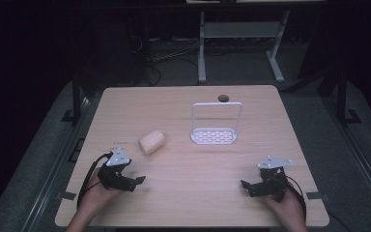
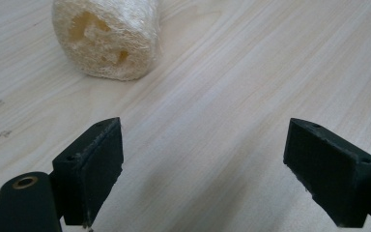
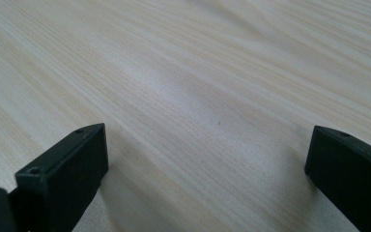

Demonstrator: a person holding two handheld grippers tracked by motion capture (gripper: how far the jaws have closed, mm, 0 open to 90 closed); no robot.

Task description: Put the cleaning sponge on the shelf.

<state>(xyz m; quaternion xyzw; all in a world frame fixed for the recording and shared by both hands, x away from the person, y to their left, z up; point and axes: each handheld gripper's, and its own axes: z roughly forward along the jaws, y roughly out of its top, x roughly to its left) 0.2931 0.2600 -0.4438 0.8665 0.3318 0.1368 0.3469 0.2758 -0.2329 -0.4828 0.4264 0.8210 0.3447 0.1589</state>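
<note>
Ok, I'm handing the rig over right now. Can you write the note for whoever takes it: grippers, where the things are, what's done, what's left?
Left gripper: open, holding nothing, low over the table near its front left; jaws point toward the middle.
Right gripper: open, holding nothing, near the front right.
Loofah piece: lies on its side on the bare table, just beyond the left gripper and apart from it; also at upper left in the left gripper view.
White rack: stands upright to the right of the loofah, with nothing on its slotted base.
Done: nothing grasped or moved, judging by the layout.
Left: probably grasp the loofah with the left gripper, likely bound for the rack.
</note>
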